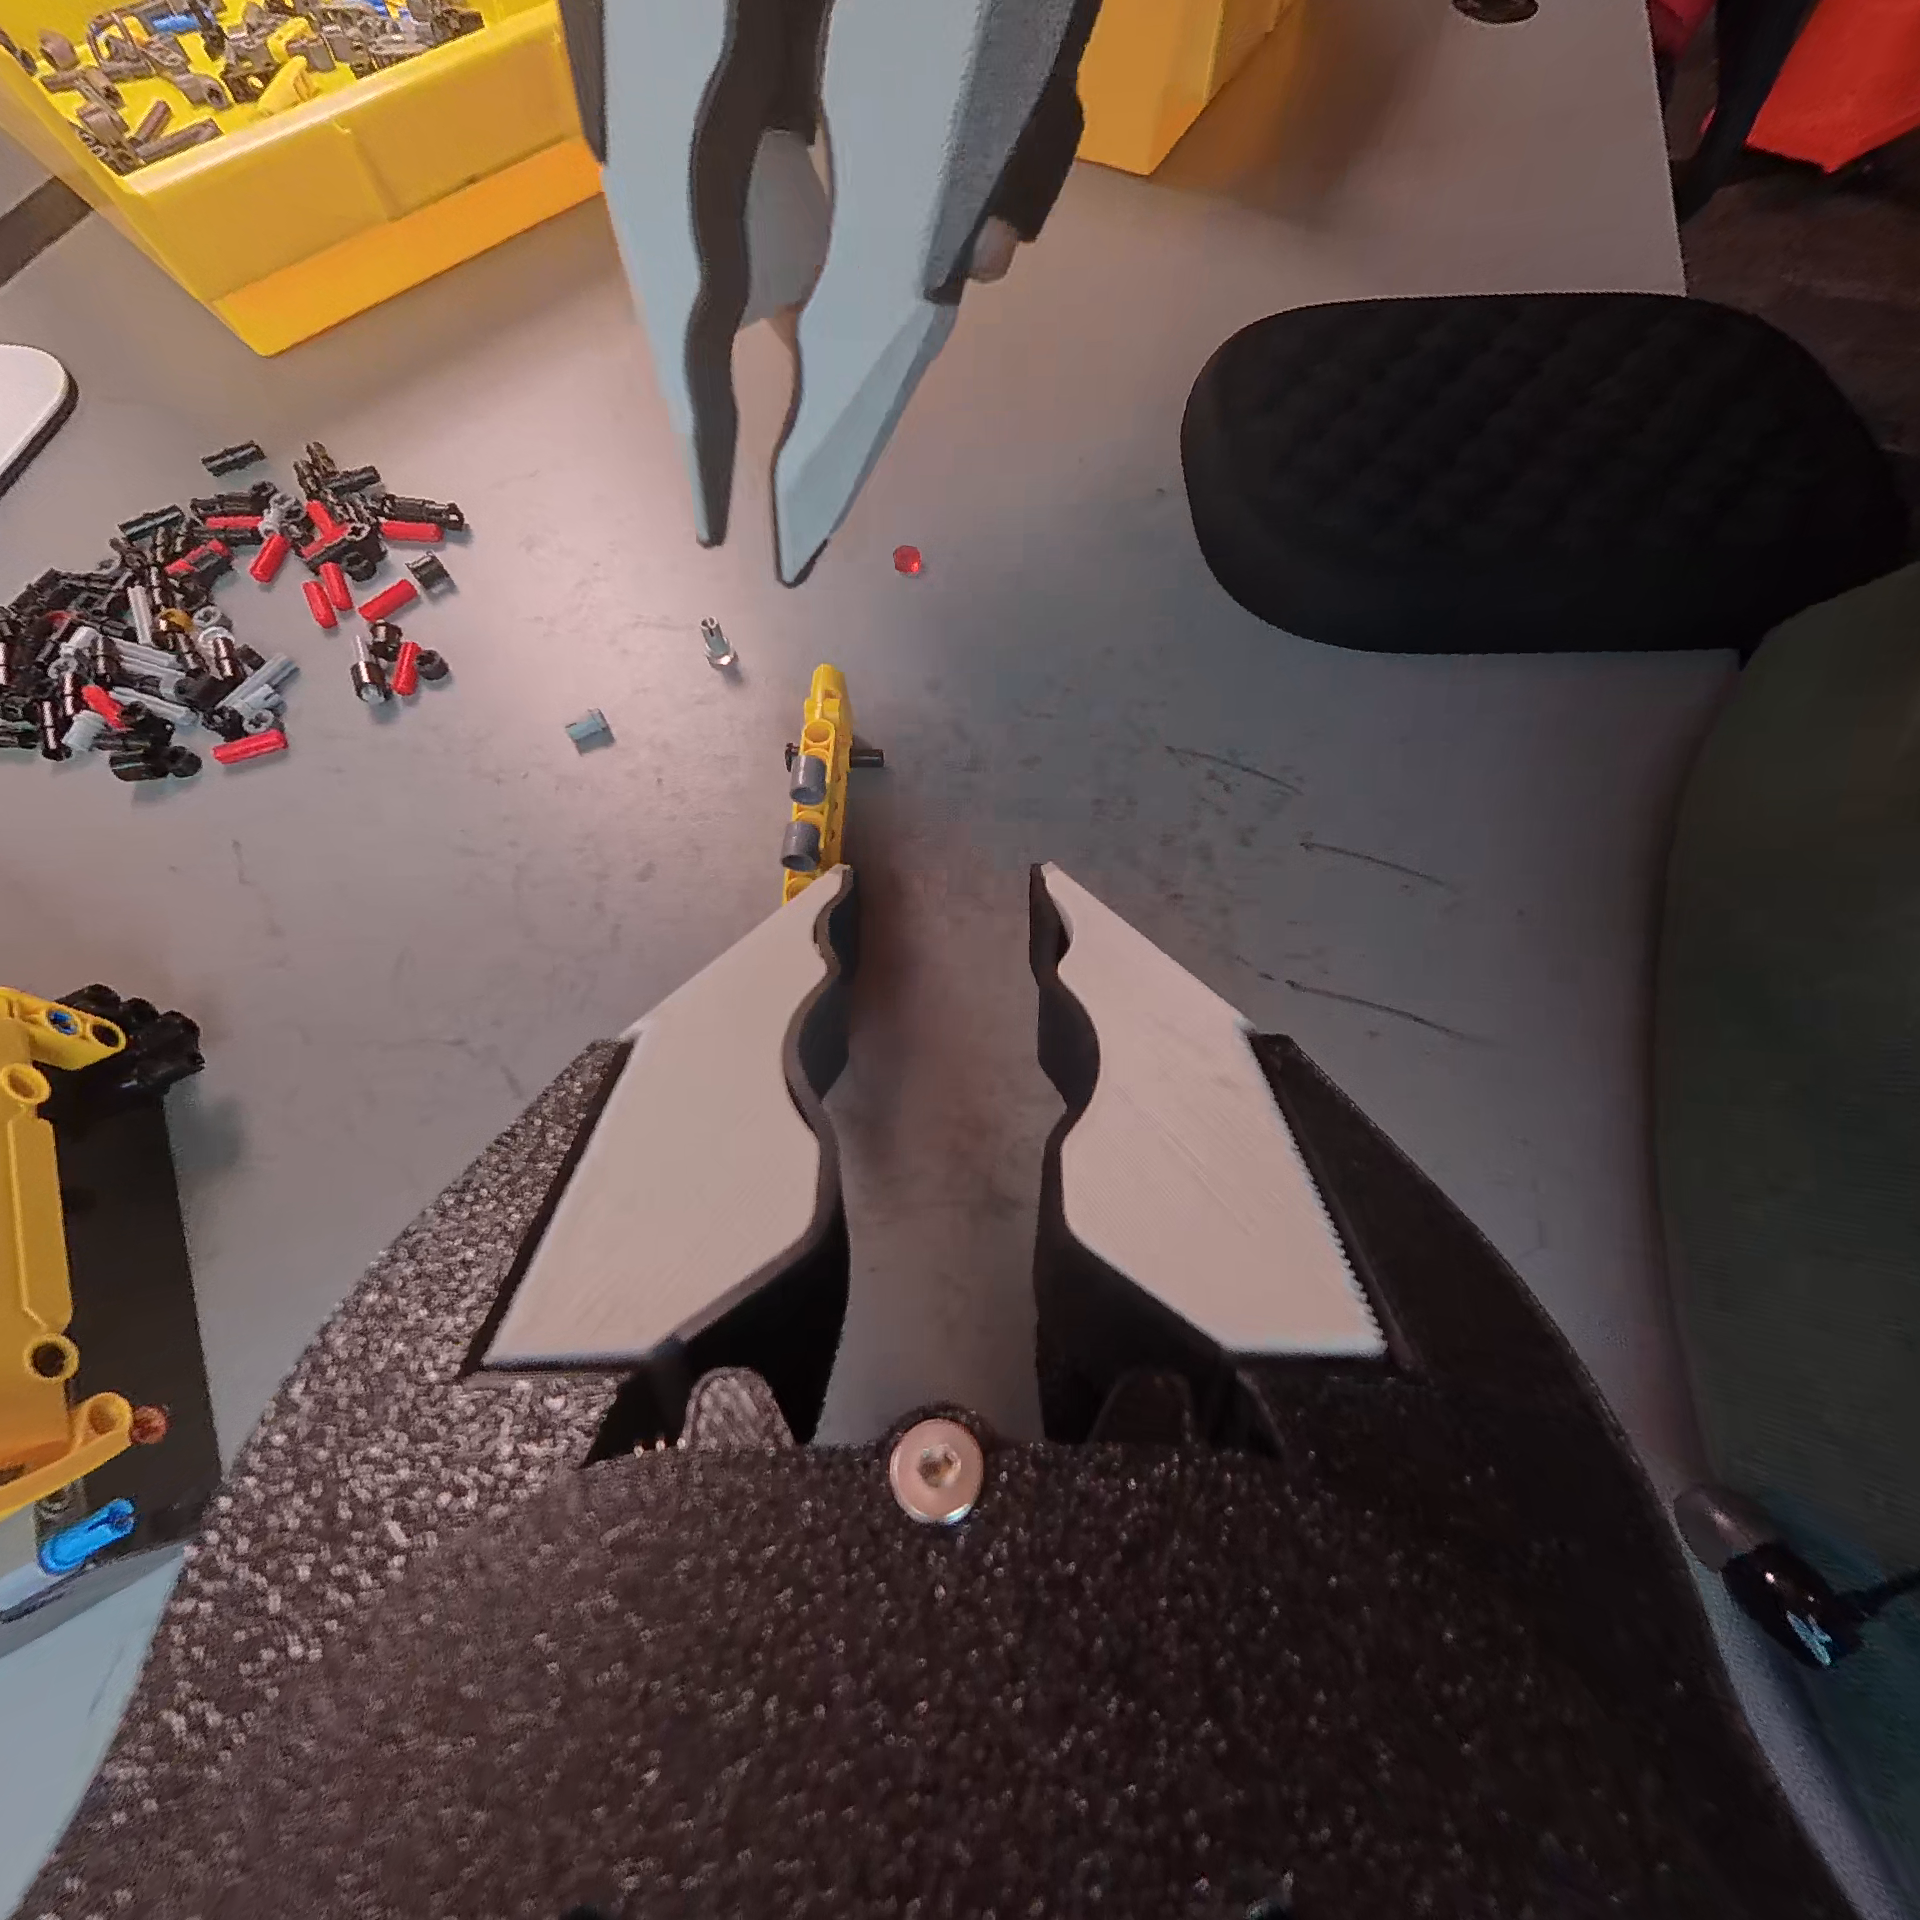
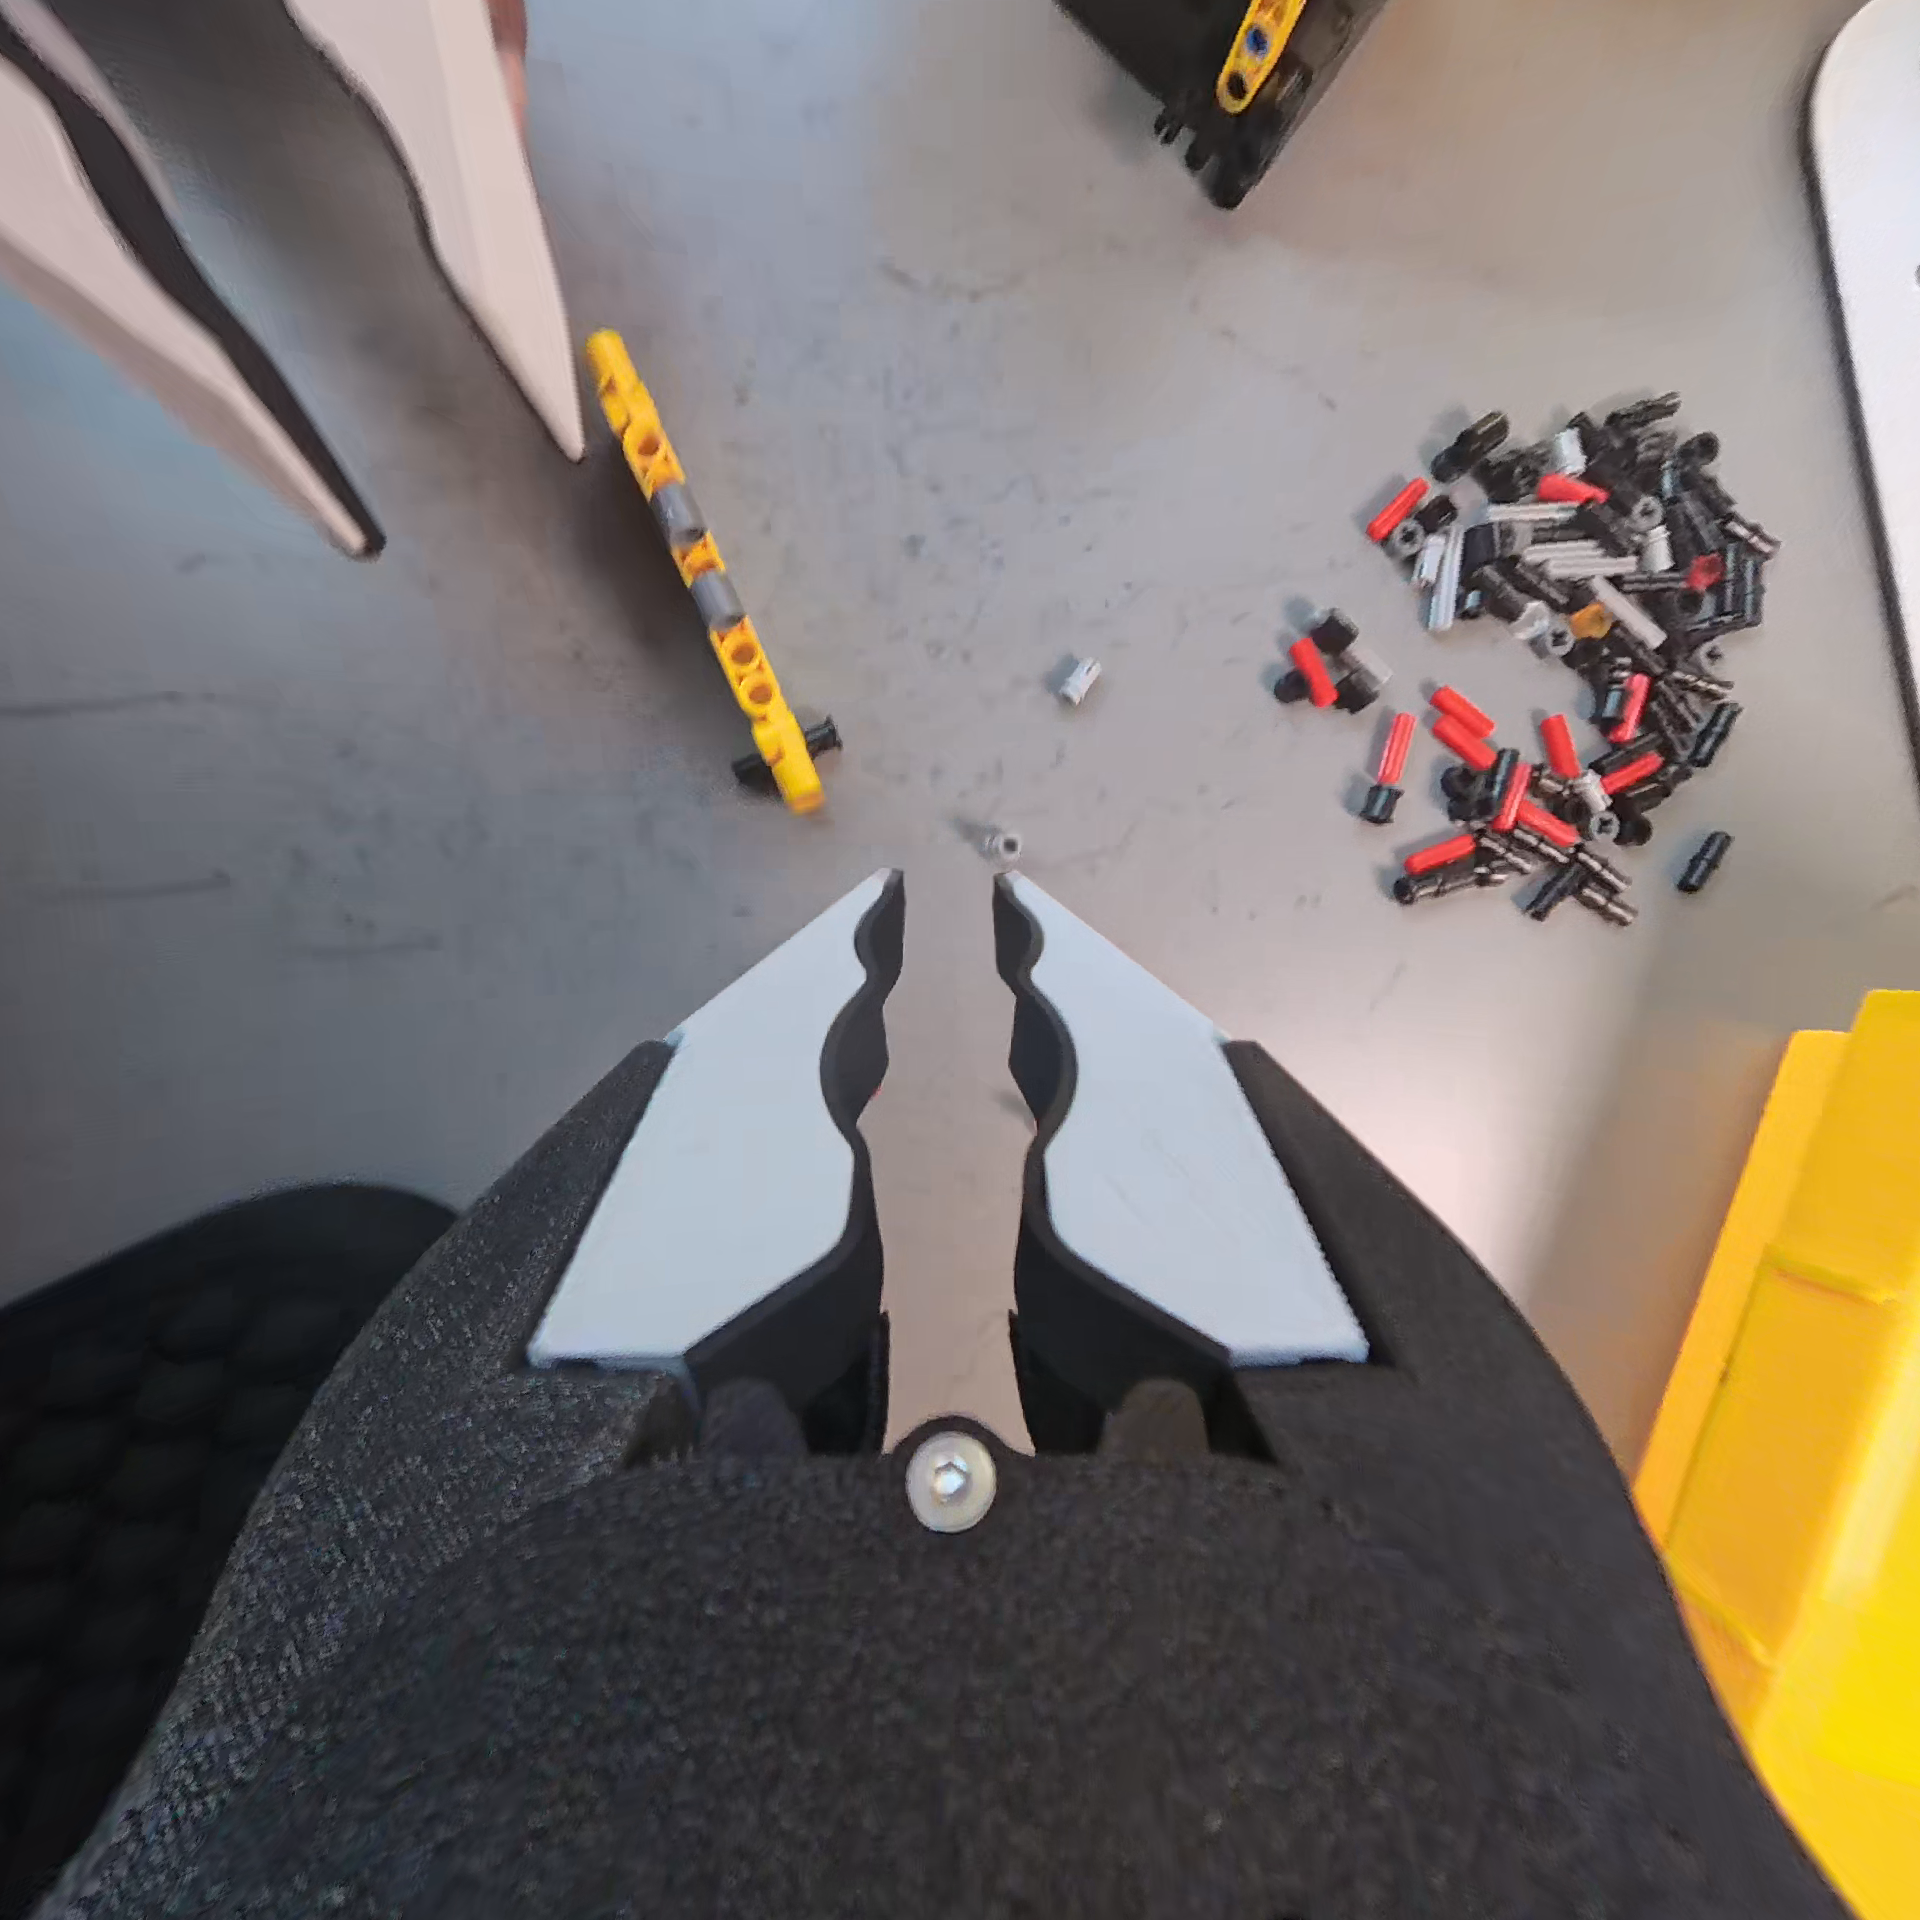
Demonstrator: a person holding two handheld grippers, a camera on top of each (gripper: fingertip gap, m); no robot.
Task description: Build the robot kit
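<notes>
A grey table (image 1: 1143, 727) is carrying the whole scene, with a black chair seat (image 1: 1538, 468) sitting at its edge and yellow bins (image 1: 312, 208) of small parts lying along the far side. A partly built yellow and black model (image 1: 62, 1247) is sitting off to one side, apart from the working area.

The left gripper (image 1: 943, 883) is hovering just above the tabletop with its jaws released and nothing between them; its left fingertip is sitting right at the near end of a yellow beam (image 1: 821, 769), though contact cannot be confirmed. The right gripper (image 2: 948, 883) is facing it from the opposite side, its jaws parted by a narrow gap and likewise holding nothing, its tips just beside a small grey bush (image 2: 1003, 844).

The yellow beam is lying flat between the two grippers, grey connectors in its holes and a black pin through one end, seemingly kept in the open middle where either tool can reach it. A loose pile of red, black and grey pins (image 2: 1579, 655) is lying well apart, apparently as a supply. A single grey connector (image 2: 1078, 681) and a tiny red stud (image 1: 907, 560) are lying loose nearby.
</notes>
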